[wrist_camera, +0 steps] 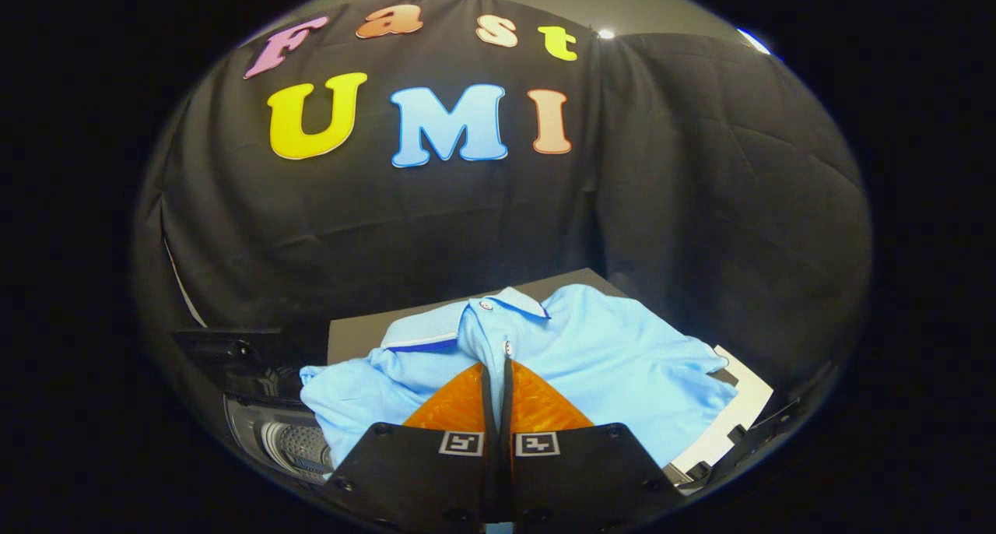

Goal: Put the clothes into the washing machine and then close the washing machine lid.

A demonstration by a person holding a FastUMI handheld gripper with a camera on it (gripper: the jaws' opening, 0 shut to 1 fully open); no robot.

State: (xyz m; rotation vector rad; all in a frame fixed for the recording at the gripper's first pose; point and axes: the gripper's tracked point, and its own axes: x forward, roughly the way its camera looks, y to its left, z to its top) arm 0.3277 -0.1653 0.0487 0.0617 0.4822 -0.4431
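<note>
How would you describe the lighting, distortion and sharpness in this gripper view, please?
In the gripper view, fisheye distortion bends the scene outward; a bright ceiling light flares above the dim black cloth wall; the light blue shirt is evenly lit and sharp; the gripper, closed on its placket, is crisp too; the washer drum sits in shadow.

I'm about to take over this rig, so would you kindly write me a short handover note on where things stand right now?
Gripper: orange fingers shut on the light blue polo shirt, pinching its button placket just below the collar.
Shirt: hanging from the fingers, spread over the grey surface beyond them.
Washing machine: its drum is open, below and to the left of the fingers.
Done: shirt gripped.
Left: carry the shirt into the drum, release it, close the lid.
</note>
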